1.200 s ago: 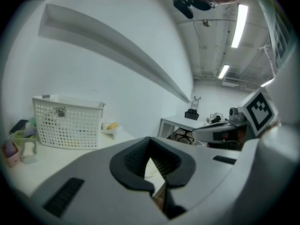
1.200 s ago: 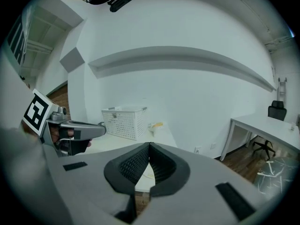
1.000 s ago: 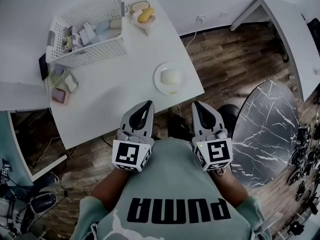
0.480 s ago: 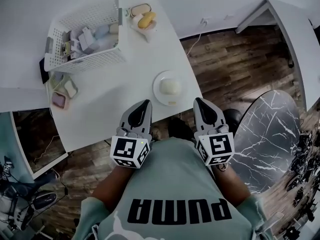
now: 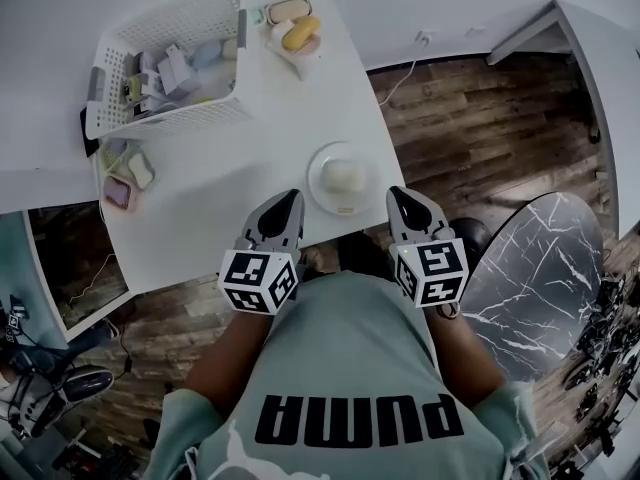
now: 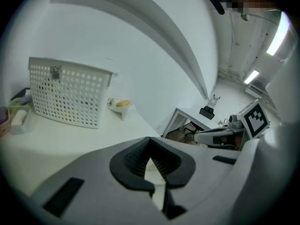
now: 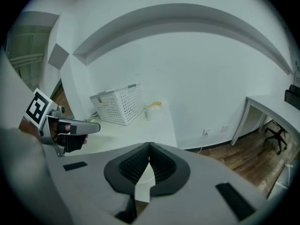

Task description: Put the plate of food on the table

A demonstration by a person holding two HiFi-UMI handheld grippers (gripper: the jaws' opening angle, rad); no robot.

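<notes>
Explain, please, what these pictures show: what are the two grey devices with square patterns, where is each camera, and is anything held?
This is no robot: a person holds a hand-held gripper in each hand, the left hand-held gripper and the right hand-held gripper. The patterned cubes are part of them. The picture from above comes from a camera on the person's head, looking down. The other two come from cameras riding on each one, looking along its jaws. Both pairs of jaws are closed, with nothing between them. On the white table stand a plate of food near the front edge, a white basket with small items, and a small dish with something yellow.
</notes>
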